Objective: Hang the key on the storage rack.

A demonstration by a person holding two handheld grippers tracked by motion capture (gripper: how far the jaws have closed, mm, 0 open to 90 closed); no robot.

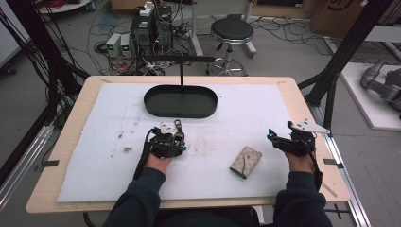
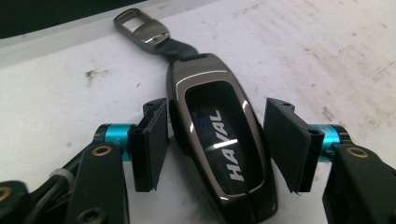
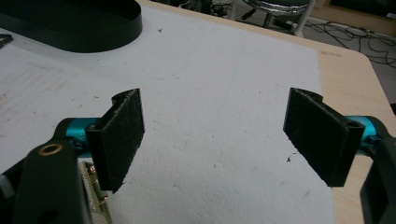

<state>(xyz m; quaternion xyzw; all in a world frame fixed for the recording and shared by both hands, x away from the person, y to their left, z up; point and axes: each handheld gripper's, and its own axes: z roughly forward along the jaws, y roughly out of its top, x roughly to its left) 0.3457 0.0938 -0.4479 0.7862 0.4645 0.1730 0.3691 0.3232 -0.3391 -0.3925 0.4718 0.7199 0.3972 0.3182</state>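
At the centre of the white surface point(image 1: 94, 156), the left hand-held gripper point(image 2: 215, 140) straddles a car key point(image 2: 219, 144), jaws spread just clear of its sides, poised, it seems, to pinch and lift; the right hand-held gripper point(image 3: 212, 135) waits spread wide.

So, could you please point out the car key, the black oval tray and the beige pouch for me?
car key point(image 2: 219, 144), left gripper view, on its glossy face.
black oval tray point(image 1: 181, 112), high view, on its near wall.
beige pouch point(image 1: 246, 162), high view, on its top face.
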